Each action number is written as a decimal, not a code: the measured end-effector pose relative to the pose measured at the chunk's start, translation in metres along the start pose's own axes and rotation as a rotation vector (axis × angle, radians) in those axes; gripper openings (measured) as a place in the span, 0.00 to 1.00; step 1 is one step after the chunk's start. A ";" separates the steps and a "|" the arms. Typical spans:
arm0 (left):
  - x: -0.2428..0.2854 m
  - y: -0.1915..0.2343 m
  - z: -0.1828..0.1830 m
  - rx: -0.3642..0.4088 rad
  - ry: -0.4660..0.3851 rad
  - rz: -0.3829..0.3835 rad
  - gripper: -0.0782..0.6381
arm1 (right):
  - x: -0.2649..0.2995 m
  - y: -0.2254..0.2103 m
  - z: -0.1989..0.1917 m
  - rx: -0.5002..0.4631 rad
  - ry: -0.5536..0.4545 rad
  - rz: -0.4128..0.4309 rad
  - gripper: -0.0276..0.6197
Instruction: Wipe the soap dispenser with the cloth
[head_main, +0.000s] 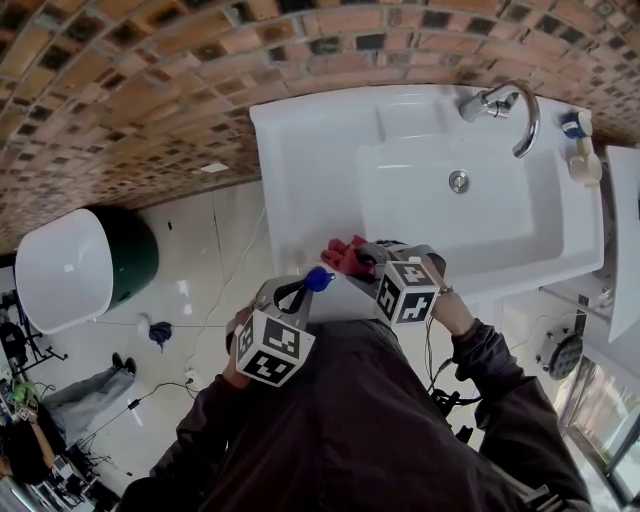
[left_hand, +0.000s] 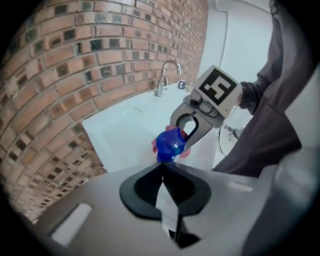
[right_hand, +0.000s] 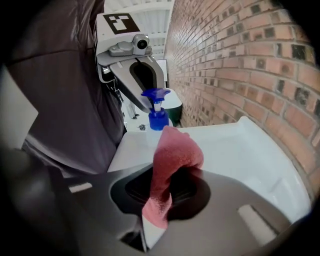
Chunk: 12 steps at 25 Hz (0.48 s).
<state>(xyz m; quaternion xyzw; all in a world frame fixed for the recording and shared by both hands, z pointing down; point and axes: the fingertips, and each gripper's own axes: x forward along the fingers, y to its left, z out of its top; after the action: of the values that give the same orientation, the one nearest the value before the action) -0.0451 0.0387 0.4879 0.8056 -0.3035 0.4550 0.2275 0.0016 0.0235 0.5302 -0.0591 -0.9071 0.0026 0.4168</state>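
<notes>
brick wall (head_main: 150, 100) behind a white sink (head_main: 300, 180). left gripper (left_hand: 164, 169) is clamped tight on the soap dispenser (left_hand: 170, 143), held up by the sink's front edge. right gripper (right_hand: 167, 175) pinches the pink cloth (right_hand: 175, 150) just beside it.

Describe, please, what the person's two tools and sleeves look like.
The left tool and the right tool have light grey bodies with black around the jaws. Each carries a white cube printed with black square markers. The sleeves are dark and loose, like those of a jacket.
</notes>
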 end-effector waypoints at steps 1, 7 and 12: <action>0.001 -0.001 0.003 -0.004 -0.008 -0.011 0.11 | 0.000 0.001 -0.001 0.006 0.003 -0.002 0.13; -0.004 0.002 0.001 -0.030 -0.016 -0.069 0.18 | 0.002 0.006 0.000 0.070 -0.005 -0.001 0.13; -0.003 -0.004 -0.002 -0.039 -0.009 -0.105 0.24 | 0.003 0.009 0.000 0.095 -0.010 -0.008 0.13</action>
<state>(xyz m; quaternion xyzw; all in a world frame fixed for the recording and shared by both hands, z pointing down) -0.0442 0.0438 0.4862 0.8180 -0.2707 0.4327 0.2654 0.0001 0.0331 0.5319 -0.0356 -0.9083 0.0446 0.4145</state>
